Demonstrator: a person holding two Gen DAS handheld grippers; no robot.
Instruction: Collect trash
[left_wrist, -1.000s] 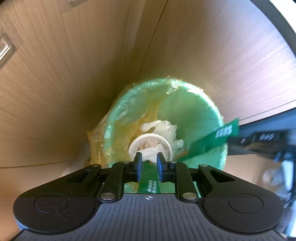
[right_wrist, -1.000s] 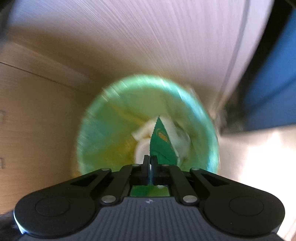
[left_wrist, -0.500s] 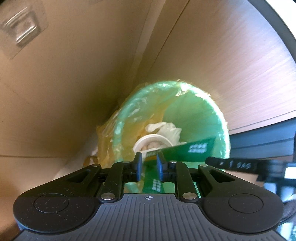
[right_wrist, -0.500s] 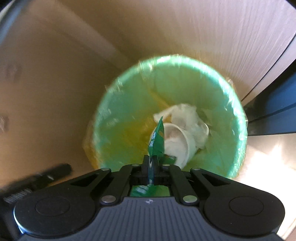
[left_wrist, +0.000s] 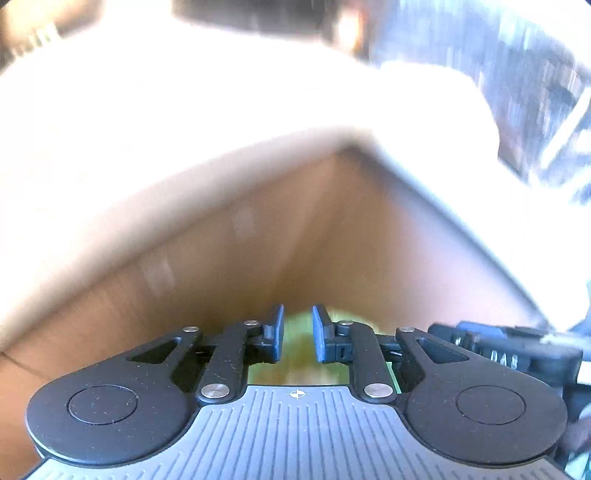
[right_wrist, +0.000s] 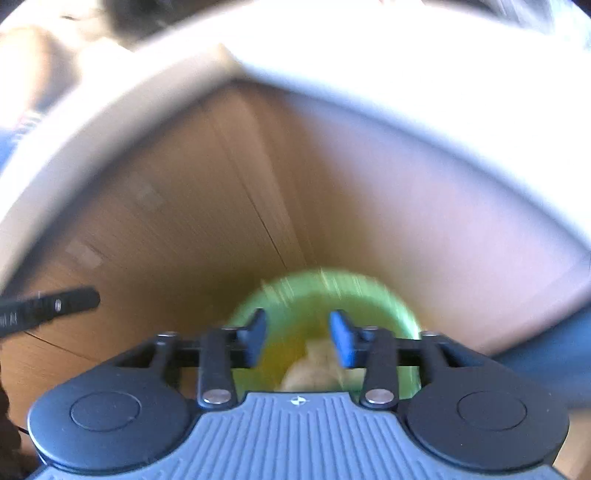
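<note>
Our right gripper hangs released and empty; the round green plastic-lined bin with pale crumpled trash lies just beyond. Our left gripper, parted, is equally near.

The bin stands below the table, against its wooden panels.

Green bin with yellow liner, wood-grain brown panels, blue gripper pads.

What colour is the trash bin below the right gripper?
Green bin, seen best in the right wrist view, though blurred.
</note>
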